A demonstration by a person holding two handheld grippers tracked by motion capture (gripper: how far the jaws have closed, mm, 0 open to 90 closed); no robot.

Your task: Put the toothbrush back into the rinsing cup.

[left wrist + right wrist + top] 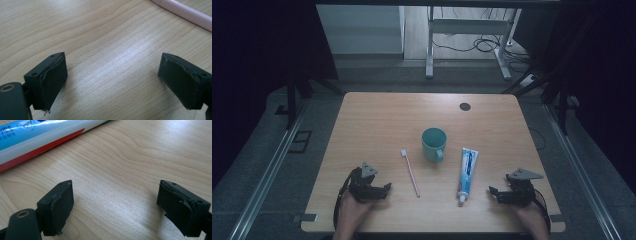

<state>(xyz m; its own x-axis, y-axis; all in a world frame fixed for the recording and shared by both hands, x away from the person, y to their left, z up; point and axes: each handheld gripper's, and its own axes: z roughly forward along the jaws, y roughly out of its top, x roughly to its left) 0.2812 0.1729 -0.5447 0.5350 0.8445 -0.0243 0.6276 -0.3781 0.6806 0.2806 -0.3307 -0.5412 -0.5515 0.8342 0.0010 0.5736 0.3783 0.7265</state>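
Pink toothbrush (183, 11) lies just beyond our left gripper (112, 80), toothpaste tube (37, 137) beyond our right gripper (115, 205); both jaws apart, empty. Slim handle could skid across the counter (377, 120).

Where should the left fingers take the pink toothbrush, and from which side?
Probably mid-handle, coming straight down from above. The toothbrush lies flat on the table, clear of the teal mug, its thin straight handle running near to far with the bristle head at the far end. Set the open left gripper with its fingers across the handle.
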